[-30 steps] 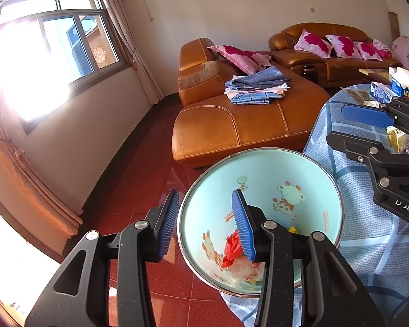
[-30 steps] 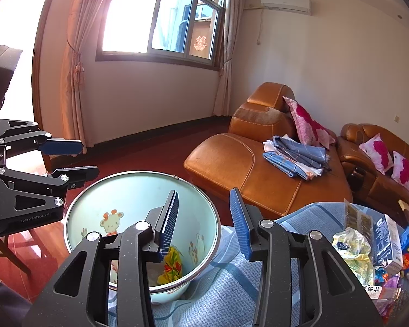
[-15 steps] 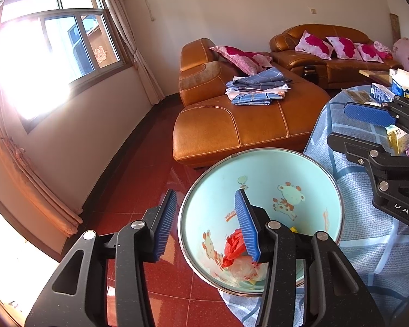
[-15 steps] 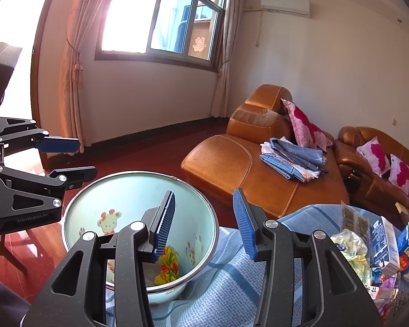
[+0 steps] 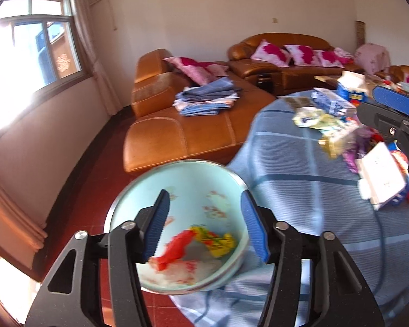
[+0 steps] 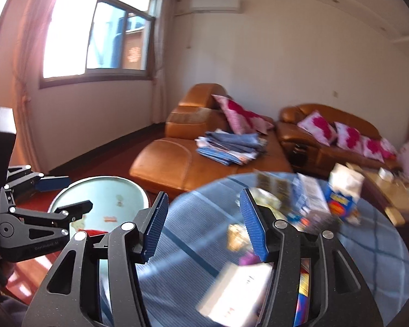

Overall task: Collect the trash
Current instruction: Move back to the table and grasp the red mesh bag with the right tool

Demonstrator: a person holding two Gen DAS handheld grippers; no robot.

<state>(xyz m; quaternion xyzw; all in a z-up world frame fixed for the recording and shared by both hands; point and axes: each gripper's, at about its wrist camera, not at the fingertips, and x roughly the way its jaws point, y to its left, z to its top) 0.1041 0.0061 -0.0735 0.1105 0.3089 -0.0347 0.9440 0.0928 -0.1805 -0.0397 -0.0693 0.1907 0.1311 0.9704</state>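
A light-blue basin point(image 5: 218, 174) with cartoon prints stands at the left edge of the round table; red and yellow wrappers point(image 5: 193, 242) lie in its bottom. My left gripper point(image 5: 204, 226) hangs over the basin, jaws opening, nothing between them. My right gripper point(image 6: 203, 226) is over the blue checked tablecloth point(image 6: 193, 231), jaws opening and empty. Beyond it lies blurred trash: a white card point(image 6: 237, 286), yellow wrappers point(image 5: 332, 133), blue boxes point(image 6: 338, 201). In the right wrist view the basin point(image 6: 101, 193) and left gripper point(image 6: 60, 193) show at the left.
An orange leather sofa point(image 5: 188, 133) with folded blue cloth point(image 5: 207, 100) and pink pillows stands behind the table. A red tiled floor point(image 5: 84, 190) lies left of the basin. A wooden side table point(image 6: 390, 193) is at far right.
Both grippers have swung to the right, from the basin toward the table's trash pile, and both have opened wider. The right gripper no longer hangs over the basin.
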